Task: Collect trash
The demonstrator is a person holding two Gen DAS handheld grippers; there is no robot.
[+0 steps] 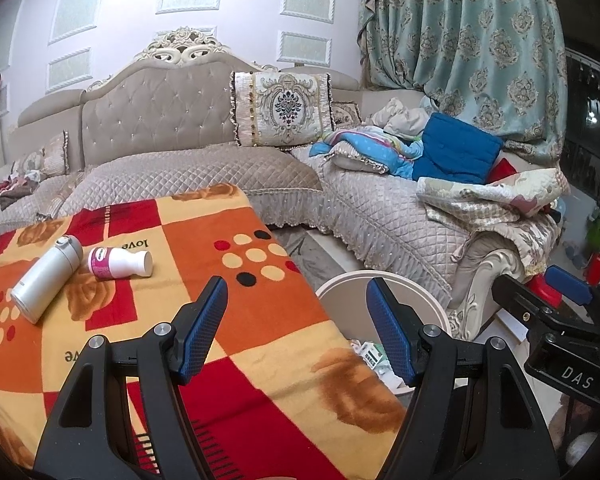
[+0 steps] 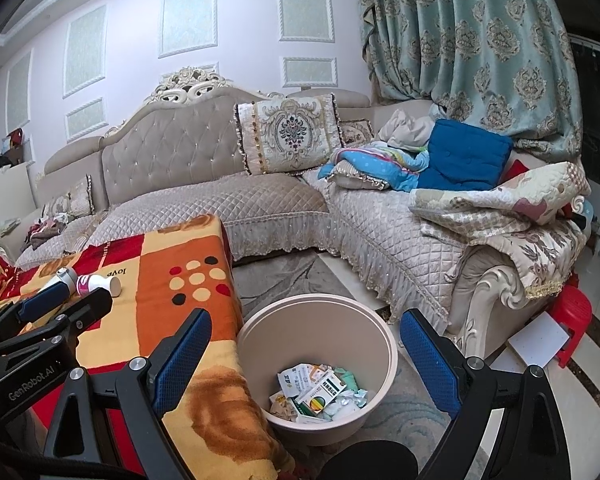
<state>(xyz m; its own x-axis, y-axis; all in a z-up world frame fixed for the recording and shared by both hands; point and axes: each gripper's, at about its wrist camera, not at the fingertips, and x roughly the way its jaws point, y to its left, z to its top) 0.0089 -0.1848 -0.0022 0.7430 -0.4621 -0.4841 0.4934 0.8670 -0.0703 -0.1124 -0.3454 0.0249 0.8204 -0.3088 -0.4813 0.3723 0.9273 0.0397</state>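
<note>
Both tongs, the left gripper (image 1: 296, 308) and right gripper (image 2: 306, 344), gape wide and hold nothing. The small pink-labelled bottle (image 1: 120, 263) lies on its side on the blanket (image 1: 260, 280) near the bin (image 2: 256, 328); it looks light, stiff and slick, best pinched across its middle.

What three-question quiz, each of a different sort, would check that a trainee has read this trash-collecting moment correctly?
1. True or false: the left gripper is holding an item.
2. Where does the beige bin stand? A) on the sofa B) on the floor beside the blanket-covered table C) on the table
3. Fill in: the white bottle with the pink label lies on its ____.

Key: 1 false; 2 B; 3 side.
</note>
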